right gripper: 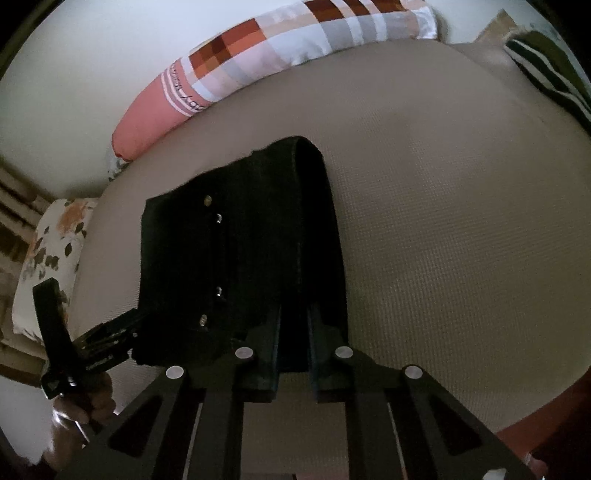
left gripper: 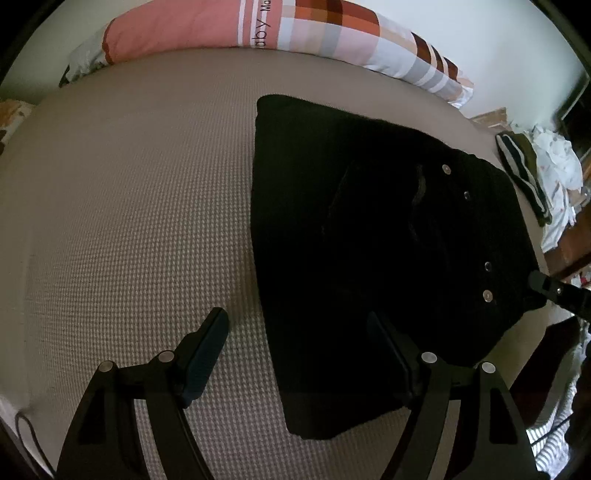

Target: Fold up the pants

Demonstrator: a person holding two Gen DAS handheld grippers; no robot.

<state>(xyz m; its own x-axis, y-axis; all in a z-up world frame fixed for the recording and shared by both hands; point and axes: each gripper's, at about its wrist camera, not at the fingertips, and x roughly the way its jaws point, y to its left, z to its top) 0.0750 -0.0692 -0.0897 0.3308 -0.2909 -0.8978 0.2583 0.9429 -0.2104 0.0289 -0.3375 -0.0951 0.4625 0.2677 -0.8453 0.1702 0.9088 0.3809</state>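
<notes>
Black pants (left gripper: 369, 221) lie folded on the beige bed (left gripper: 129, 184), with metal buttons along the waistband. My left gripper (left gripper: 297, 328) is open over the pants' near left edge, one finger above the bedcover and the other above the fabric. In the right wrist view the pants (right gripper: 240, 240) run up from my right gripper (right gripper: 294, 332), whose narrow jaws are shut on the fabric's near edge. The right gripper (left gripper: 535, 282) also shows at the waistband corner in the left wrist view. A hand holds the left gripper (right gripper: 88, 306) at the pants' left side.
A long pink and checked pillow (left gripper: 258, 26) lies along the wall at the bed's far edge. A floral pillow (right gripper: 51, 251) sits at the left end. A dark striped garment (left gripper: 524, 173) and white clothes (left gripper: 557, 162) are heaped past the bed's right side.
</notes>
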